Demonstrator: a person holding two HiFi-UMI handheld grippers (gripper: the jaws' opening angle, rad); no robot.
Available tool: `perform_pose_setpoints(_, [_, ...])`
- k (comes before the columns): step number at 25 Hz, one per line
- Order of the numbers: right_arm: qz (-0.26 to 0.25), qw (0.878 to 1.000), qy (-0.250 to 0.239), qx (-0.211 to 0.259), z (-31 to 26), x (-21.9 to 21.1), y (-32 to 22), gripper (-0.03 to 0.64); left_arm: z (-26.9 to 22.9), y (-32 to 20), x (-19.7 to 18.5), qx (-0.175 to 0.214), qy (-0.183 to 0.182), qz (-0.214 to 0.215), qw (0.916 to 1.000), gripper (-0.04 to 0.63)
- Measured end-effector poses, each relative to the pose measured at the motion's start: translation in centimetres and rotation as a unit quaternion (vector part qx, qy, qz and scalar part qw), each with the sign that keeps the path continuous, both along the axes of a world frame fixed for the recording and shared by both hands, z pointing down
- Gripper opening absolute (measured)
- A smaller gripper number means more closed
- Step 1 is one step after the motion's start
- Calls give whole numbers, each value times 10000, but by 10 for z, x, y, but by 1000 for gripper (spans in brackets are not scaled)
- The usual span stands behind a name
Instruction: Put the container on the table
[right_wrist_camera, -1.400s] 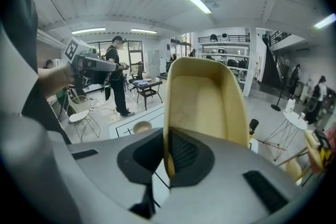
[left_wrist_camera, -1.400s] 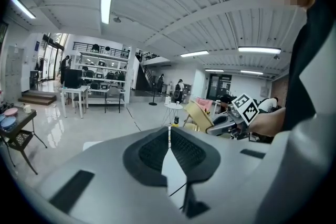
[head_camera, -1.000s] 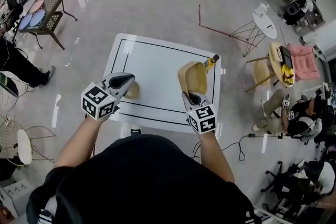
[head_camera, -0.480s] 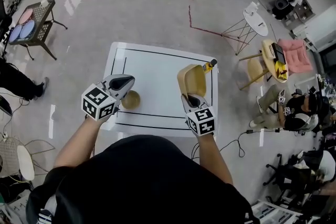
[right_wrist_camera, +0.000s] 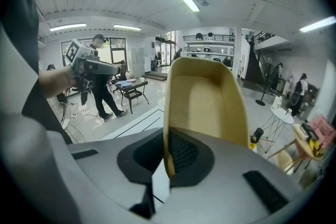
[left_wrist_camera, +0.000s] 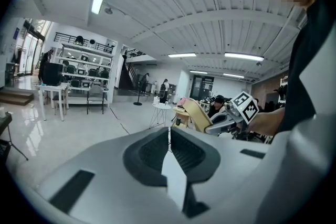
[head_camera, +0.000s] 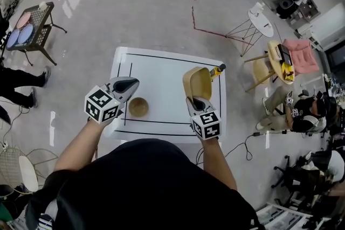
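Head view: bowl now uncovered beside left gripper — jaws together; right gripper still clamps container.

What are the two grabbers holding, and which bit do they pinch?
The right gripper pinches the tan container by the edge of its near wall. The left gripper is shut with nothing in it.

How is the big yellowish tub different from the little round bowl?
The tub is up in the air, pinched by the right gripper; the bowl sits on the table. The tub is bigger and longish; the bowl is small and round. The tub is tilted; the bowl stands open side up. Both are light tan.
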State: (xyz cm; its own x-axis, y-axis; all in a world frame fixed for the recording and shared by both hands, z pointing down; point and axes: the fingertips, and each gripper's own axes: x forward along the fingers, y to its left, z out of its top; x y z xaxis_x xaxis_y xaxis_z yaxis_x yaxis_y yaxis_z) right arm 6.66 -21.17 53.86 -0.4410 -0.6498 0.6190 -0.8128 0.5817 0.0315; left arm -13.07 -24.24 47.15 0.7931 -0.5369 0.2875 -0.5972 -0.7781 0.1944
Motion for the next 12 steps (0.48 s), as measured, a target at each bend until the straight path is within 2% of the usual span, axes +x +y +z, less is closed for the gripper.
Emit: perform_pose_setpoints(12, [-99,9999,54,-78,11,7,-20,8,1,-17,-6,6,8,-191,9998,18])
